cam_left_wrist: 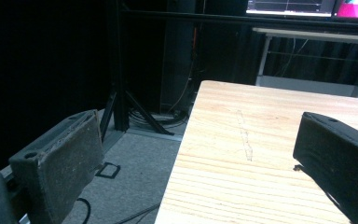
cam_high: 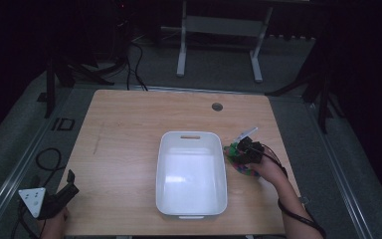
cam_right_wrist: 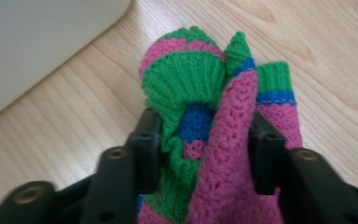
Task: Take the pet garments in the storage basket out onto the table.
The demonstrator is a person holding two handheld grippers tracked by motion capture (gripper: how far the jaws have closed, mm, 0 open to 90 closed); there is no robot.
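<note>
A knitted piece in pink, green and blue lies bunched on the wooden table, just right of the white bin. In the high view this knitted piece sits under my right hand. My right gripper points down at it, one jaw on each side, both pads against the folded fabric. The right gripper is low over the table. My left gripper rests at the table's front left corner. Its jaws stand wide apart with nothing between them.
The white bin has nothing in it and stands mid-table with a handle slot at its far end. A round cable hole is near the table's back edge. Behind the table stand a desk frame and cables on the floor.
</note>
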